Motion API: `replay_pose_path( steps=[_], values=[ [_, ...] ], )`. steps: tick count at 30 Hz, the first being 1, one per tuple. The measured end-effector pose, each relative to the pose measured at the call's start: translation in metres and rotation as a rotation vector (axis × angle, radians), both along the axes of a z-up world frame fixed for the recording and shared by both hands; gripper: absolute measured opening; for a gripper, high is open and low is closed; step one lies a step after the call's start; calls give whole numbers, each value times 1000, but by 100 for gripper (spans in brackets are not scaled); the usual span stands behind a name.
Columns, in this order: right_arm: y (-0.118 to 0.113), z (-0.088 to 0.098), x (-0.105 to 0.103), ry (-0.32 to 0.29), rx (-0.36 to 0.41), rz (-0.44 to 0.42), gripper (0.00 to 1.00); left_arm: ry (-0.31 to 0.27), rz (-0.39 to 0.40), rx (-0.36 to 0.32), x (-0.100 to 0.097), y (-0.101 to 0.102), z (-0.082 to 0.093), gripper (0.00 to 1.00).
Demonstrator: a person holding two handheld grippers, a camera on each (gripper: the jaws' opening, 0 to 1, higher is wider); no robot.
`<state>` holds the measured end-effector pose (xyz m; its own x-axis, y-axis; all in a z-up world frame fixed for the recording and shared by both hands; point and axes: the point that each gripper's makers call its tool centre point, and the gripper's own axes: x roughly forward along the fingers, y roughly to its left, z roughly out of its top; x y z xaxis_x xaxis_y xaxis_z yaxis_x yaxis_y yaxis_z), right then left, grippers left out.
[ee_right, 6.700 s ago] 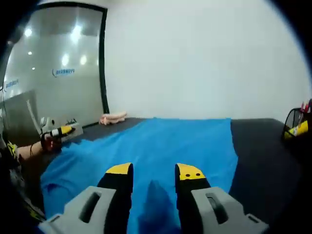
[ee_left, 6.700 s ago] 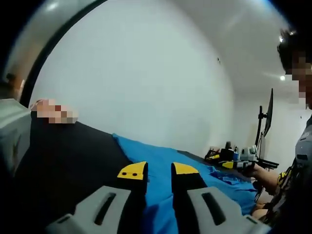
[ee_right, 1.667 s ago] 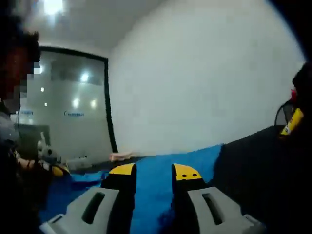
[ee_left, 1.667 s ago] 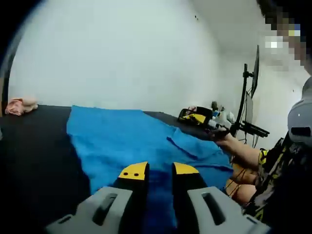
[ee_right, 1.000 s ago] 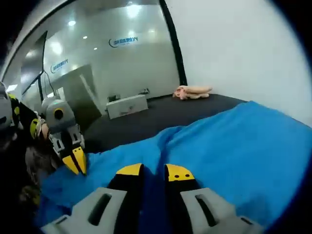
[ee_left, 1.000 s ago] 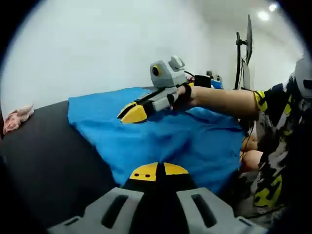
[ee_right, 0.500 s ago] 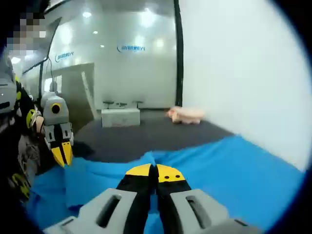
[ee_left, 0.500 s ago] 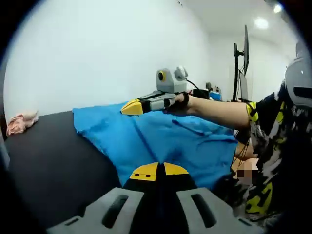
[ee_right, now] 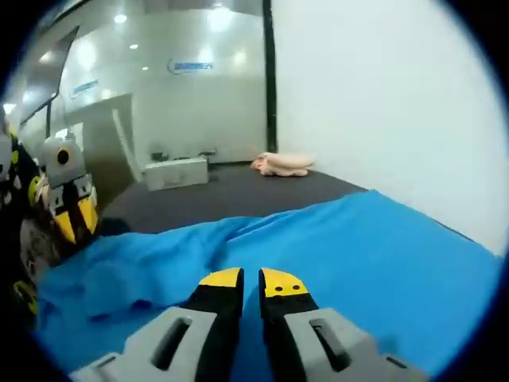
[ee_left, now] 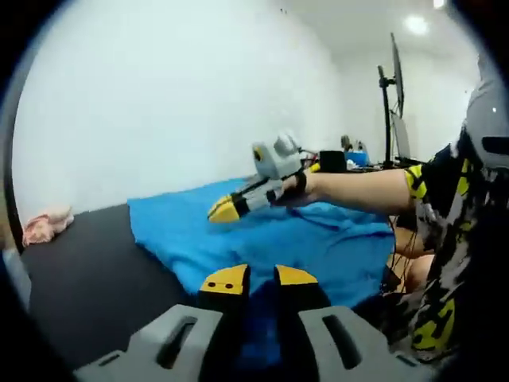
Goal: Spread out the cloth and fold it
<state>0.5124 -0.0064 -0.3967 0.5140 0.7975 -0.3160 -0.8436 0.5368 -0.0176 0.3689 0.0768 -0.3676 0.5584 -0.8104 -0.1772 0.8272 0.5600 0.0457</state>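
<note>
Two hand-held grippers, one cloth. In the left gripper view, the left hand-held gripper (ee_left: 260, 280) has its yellow-tipped jaws slightly spread, with a narrow gap and blue fabric showing between them; whether it pinches the fabric I cannot tell. The wide blue cloth (ee_left: 238, 235) lies rumpled on the black desk (ee_left: 87, 263), its near edge at the jaws and its left edge bordering bare desk. The right hand-held gripper (ee_left: 225, 209) hovers over the cloth's middle. In the right gripper view, its jaws (ee_right: 250, 280) stand slightly apart above the cloth (ee_right: 342, 239). Beyond, one small pink crumpled rag (ee_right: 282, 164) and one low white box (ee_right: 176, 172) sit near the desk's far end.
</note>
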Motion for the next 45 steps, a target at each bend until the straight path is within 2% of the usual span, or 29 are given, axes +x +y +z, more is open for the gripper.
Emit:
replay_pose_path(
  steps=[1,3,5,6,9,11,13,14,15,16,18,19,21,23,26,28,30,31,32,34,36,38,40,41,43,45],
  values=[
    [0,-2,0,-7,-5,30,7,-3,-31,6,-2,-7,-1,15],
    [7,-8,-9,48,25,77,7,21,-62,59,-3,-20,-14,15],
    [16,-7,-20,105,80,113,7,-7,-82,110,-3,-29,-25,15],
    [20,-9,-27,113,78,144,8,-2,-88,122,-4,-35,-33,15],
    [21,-23,-29,80,-14,157,18,4,-88,137,-3,-41,-43,15],
    [16,-35,-20,63,-86,123,18,20,-68,164,2,-42,-51,13],
    [22,-29,-24,71,-31,149,11,44,-64,183,3,-40,-59,8],
    [22,-29,-23,63,-35,146,6,53,-58,174,3,-37,-61,2],
    [18,-25,-20,42,-43,136,3,69,-45,147,4,-37,-59,1],
    [16,-23,-18,52,-29,131,3,81,-54,150,4,-37,-58,1],
    [14,-14,-15,85,43,119,3,106,-53,135,4,-36,-58,1],
    [12,-12,-13,82,55,117,3,108,-54,134,4,-36,-57,0],
    [6,-6,-6,58,56,95,2,106,-53,123,2,-37,-54,0],
    [2,-2,-1,71,83,81,2,100,-58,107,2,-38,-52,0],
    [4,-5,3,63,45,81,2,97,-56,92,5,-39,-48,0],
    [4,3,6,67,69,90,3,109,-59,77,7,-40,-43,0],
    [5,11,3,67,104,86,3,104,-56,41,8,-39,-33,0],
    [5,12,3,70,104,90,3,129,-61,-15,8,-42,-26,0],
    [3,12,9,76,98,92,3,147,-48,-48,9,-42,-23,0],
    [1,3,6,55,47,105,3,170,-40,-74,12,-45,-20,0],
    [-2,-2,6,88,44,95,3,183,-62,-65,12,-53,-24,0],
    [-4,-2,4,105,60,98,3,181,-79,-8,8,-62,-32,0],
    [-11,-4,6,114,34,106,3,187,-88,-21,4,-70,-33,0],
    [-11,-7,5,108,10,109,3,194,-86,-11,4,-74,-37,0],
    [-13,-12,5,120,-1,103,3,205,-73,71,6,-70,-53,0],
    [-15,-24,5,142,-36,95,3,224,-94,88,2,-73,-65,0]
  ],
)
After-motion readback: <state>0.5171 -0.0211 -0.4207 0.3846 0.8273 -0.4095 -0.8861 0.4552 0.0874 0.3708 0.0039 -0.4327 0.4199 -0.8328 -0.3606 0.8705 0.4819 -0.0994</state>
